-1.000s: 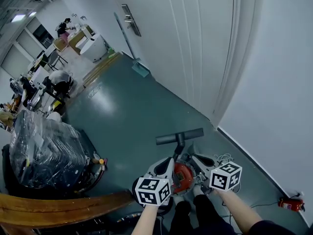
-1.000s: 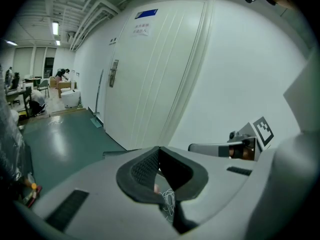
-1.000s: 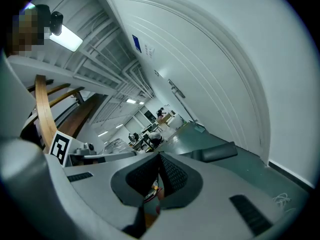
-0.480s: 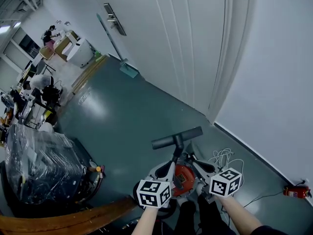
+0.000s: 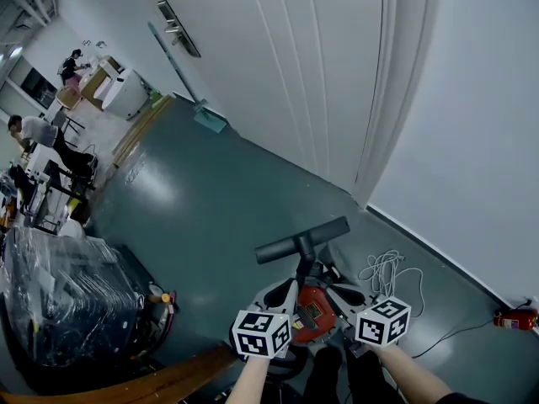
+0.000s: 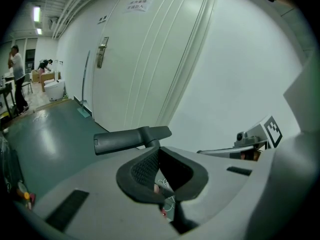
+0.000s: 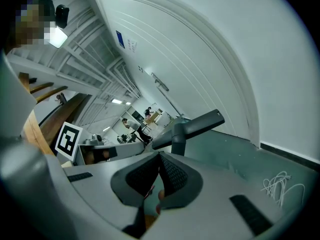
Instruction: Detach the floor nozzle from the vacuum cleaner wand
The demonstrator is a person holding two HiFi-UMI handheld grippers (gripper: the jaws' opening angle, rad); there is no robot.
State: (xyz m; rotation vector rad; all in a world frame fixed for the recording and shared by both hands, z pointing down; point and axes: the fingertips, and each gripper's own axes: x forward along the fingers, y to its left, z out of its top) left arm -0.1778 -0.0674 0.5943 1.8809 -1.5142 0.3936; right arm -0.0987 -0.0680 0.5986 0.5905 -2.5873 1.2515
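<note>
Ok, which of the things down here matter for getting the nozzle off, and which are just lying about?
For the job:
nozzle
wand
vacuum
left gripper, shut, empty
right gripper, shut, empty

Lying about:
cable
fire extinguisher
dustpan
wrapped load
wooden rail

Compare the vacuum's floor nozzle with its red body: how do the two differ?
Colour: the floor nozzle is dark grey, the body red-orange.
Shape: the nozzle is a long, thin bar; the body is rounded and bulkier.
Place: the nozzle is farther out, toward the door; the body is nearer.
Shared: both seem to be parts of one vacuum, with a dark tube running between them.
</note>
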